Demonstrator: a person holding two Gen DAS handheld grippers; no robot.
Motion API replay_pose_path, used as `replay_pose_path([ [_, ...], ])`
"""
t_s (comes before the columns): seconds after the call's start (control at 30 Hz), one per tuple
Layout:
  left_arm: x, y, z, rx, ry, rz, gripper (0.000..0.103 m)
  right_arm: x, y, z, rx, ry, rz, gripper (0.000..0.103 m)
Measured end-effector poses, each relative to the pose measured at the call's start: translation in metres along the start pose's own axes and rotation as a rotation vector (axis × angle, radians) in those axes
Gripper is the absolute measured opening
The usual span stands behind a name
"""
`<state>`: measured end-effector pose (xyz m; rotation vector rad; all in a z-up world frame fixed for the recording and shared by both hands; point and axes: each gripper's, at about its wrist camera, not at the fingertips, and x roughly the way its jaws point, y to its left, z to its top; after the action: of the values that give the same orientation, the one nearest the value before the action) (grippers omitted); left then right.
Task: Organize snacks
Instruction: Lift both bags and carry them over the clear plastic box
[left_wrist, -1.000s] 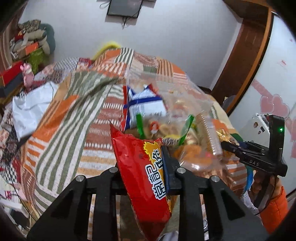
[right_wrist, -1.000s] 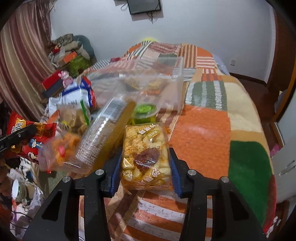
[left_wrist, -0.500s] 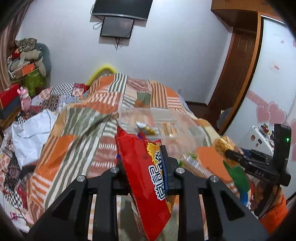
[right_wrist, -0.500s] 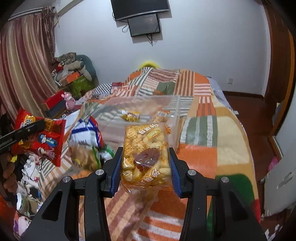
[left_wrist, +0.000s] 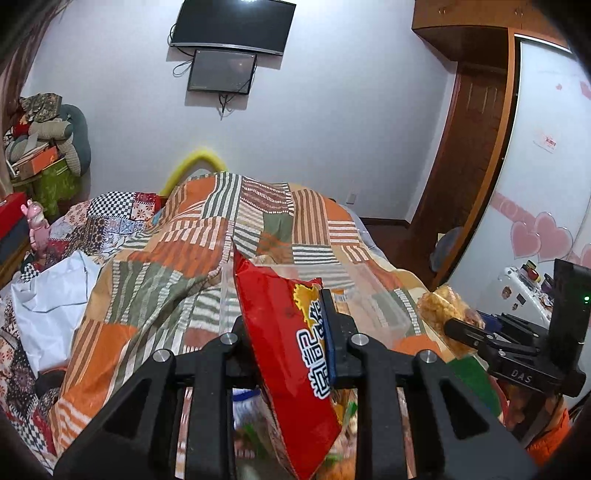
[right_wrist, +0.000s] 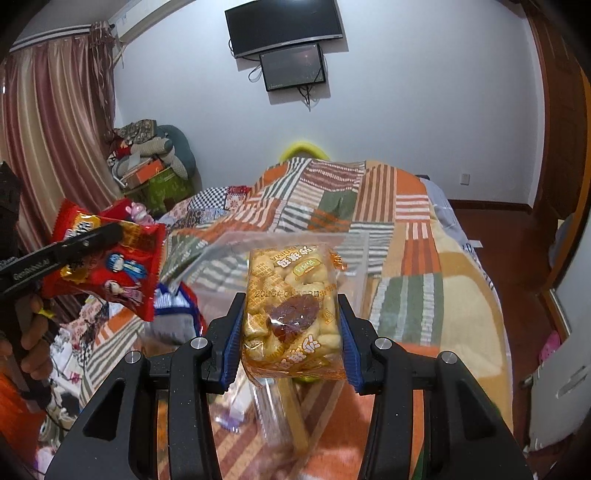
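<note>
The left gripper (left_wrist: 291, 343) is clamped on a red bag (left_wrist: 291, 369) printed with white Chinese characters on its near face; in the right wrist view the same bag (right_wrist: 107, 262) shows cartoon figures on its other face, and the gripper's arm there reads "GenRobot.AI". The right gripper (right_wrist: 291, 332) pinches a clear yellow-trimmed cracker pack (right_wrist: 291, 314) between its blue pads, at a narrow opening. The pack carries green and white Chinese lettering and a printed date beginning "202", the rest of which cannot be read. In the left wrist view the cracker pack (left_wrist: 447, 314) appears at the right edge, and the body of the right gripper shows the letters "DAS" and a lit green dot.

Both snacks are held up in the air above the bed (left_wrist: 155, 295), which is covered by a striped orange and green patchwork blanket. A clear plastic box (left_wrist: 369, 302) sits on the bed beyond the two grippers; what is in it cannot be made out. Only the right wrist view shows a blue and white bag (right_wrist: 177, 306) lying low on the bed, the striped curtain (right_wrist: 48, 129), and the person's fingers (right_wrist: 31, 332) on the left handle. Only the left wrist view shows a white cloth (left_wrist: 51, 306) and a wardrobe door with pink hearts (left_wrist: 539, 236). Both show a dark screen (right_wrist: 284, 26) on the wall.
</note>
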<state>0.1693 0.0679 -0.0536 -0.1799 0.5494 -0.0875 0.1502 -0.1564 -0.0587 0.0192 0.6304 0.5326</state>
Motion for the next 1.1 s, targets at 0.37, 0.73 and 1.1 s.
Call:
replay_pose_path([
  [0.37, 0.051, 0.011, 0.021, -0.012, 0.036, 0.017, 0.024, 0.033, -0.003, 0.021, 0.0, 0.0, 0.022, 0.042],
  [0.73, 0.105, 0.027, 0.025, -0.017, 0.115, 0.041, 0.024, 0.079, -0.007, 0.033, -0.001, 0.071, 0.041, 0.042],
  [1.1, 0.149, 0.048, 0.014, -0.05, 0.244, 0.066, 0.024, 0.13, -0.004, 0.035, -0.034, 0.188, 0.044, 0.042],
])
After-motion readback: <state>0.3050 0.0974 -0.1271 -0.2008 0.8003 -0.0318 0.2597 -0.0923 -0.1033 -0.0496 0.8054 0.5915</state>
